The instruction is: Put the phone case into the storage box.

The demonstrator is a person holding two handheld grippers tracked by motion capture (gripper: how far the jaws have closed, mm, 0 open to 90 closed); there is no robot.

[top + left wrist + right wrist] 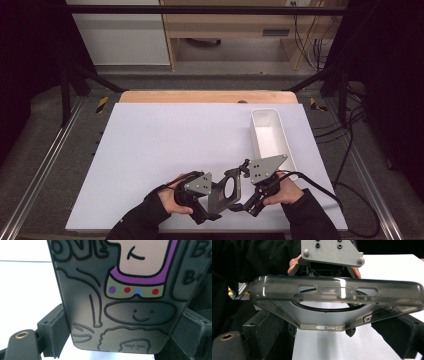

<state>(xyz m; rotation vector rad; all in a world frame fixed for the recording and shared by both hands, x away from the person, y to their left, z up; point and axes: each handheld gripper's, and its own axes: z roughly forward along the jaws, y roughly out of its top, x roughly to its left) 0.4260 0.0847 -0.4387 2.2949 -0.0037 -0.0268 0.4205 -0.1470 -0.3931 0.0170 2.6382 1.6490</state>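
Observation:
Both hands meet near the front edge of the table in the high view, with a dark smoky phone case (227, 187) upright between them; a round ring shows on its back. My right gripper (243, 186) straddles it from the right. In the right gripper view the case (332, 290) lies across the jaws, and the pads (270, 332) press on its two sides. My left gripper (215, 200) comes in from the left. Its view shows a flat grey slab with a cartoon print (120, 305) clamped between both pads (58, 333). Whether this slab sits in the case I cannot tell.
A long white bin (255, 130) stands on the right side of the white tabletop (165, 145), just beyond the right hand. Cables trail off the table's right edge. Metal rails run along both sides on the floor.

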